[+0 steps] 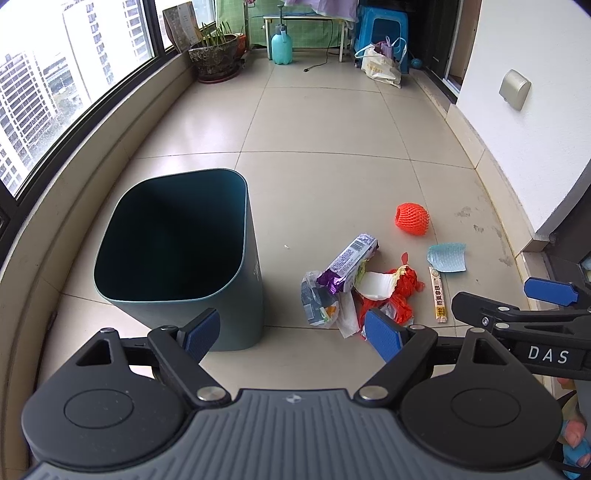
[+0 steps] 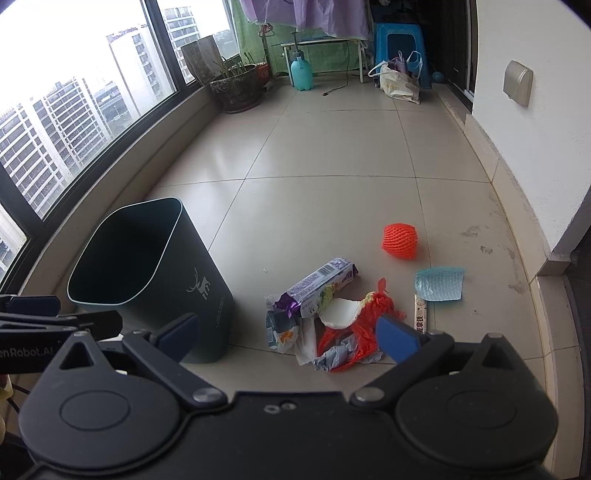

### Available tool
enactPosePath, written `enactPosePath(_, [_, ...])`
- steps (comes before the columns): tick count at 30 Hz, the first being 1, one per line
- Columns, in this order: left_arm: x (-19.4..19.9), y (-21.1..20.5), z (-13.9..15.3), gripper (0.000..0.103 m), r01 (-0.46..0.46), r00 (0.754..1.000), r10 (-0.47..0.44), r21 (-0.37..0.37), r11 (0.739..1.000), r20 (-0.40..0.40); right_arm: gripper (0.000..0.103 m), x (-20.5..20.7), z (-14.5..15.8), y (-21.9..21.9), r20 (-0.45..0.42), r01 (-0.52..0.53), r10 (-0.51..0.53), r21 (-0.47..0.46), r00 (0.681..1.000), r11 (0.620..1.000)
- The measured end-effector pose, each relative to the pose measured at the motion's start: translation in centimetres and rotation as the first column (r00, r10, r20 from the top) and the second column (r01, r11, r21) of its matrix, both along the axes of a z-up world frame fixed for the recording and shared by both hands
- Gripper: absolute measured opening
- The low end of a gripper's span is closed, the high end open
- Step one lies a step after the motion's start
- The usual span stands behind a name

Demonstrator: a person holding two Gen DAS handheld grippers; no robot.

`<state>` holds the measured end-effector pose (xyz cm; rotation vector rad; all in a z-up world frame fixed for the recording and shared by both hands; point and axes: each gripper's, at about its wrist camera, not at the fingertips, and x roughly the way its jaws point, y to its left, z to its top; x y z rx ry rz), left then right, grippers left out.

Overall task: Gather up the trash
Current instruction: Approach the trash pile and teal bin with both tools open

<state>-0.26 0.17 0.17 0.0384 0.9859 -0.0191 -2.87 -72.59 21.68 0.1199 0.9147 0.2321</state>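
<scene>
- Left wrist view shows the left gripper (image 1: 291,334) up above the floor with its blue fingers spread wide and nothing between them.
- Just past its left finger stands a dark green trash bin (image 1: 177,266). The bin is upright and open at the top, and it looks dark inside.
- To the right of the bin, a small way off, a pile of trash (image 1: 354,288) lies on the tile floor (image 1: 325,122). It has a purple and white wrapper (image 1: 352,260), a white torn bit and crumpled red plastic (image 1: 404,286), all touching.
- An orange foam net (image 1: 412,219) sits alone, farther back from the pile.
- A light blue scrap (image 1: 447,257) lies flat to the right of the pile, and a thin chopstick sleeve (image 1: 437,295) lies just beside it.
- The right gripper (image 2: 291,332) is also spread wide and holds nothing. It hangs over the near edge of the pile.
- The right wrist view shows a white deer picture on the side of the bin.
- Far back there is a plant pot (image 1: 214,55), a teal spray bottle (image 1: 282,44), a blue stool (image 1: 384,27) and a white bag (image 1: 380,66).
- Big windows (image 1: 55,85) run along the left side.
</scene>
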Motion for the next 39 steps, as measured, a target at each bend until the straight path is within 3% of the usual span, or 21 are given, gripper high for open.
enactPosePath(39, [0.03, -0.09, -0.06, 0.086, -0.007, 1.000, 0.007, -0.008, 1.000, -0.001, 0.101, -0.01, -0.11, -0.47, -0.021, 0.014, -0.014, -0.019, 1.000, 1.000])
